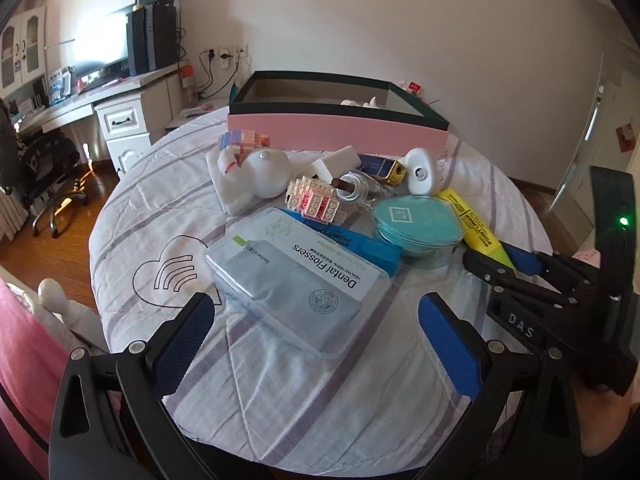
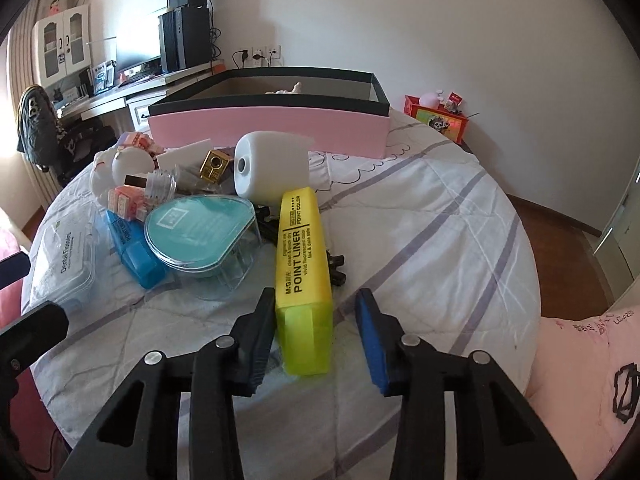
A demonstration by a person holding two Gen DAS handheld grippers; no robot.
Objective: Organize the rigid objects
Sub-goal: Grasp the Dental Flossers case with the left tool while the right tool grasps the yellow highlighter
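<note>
The right gripper [image 2: 316,332] straddles the yellow highlighter [image 2: 302,264] (right pad clear, so unclamped), while the left gripper [image 1: 316,344] gapes above the floss box [image 1: 296,276].

L gripper [image 1: 316,340], black frame w/ blue textured pads [image 1: 182,344]: jaws spread wide, nothing pinched, fingers pointing fwd and angled down twd the bed surface, both tips clear of it. R gripper [image 2: 316,300], same black build w/ blue pads [image 2: 372,344]: jaws partly closed, angled down, w/ the butt end of a yellow plastic highlighter [image 2: 300,256] between them. Its L finger sits against the marker's side; a gap shows btwn the R pad and the marker, so no firm pinch. In the L wrist view, R gripper reaches in from the right edge.
</note>
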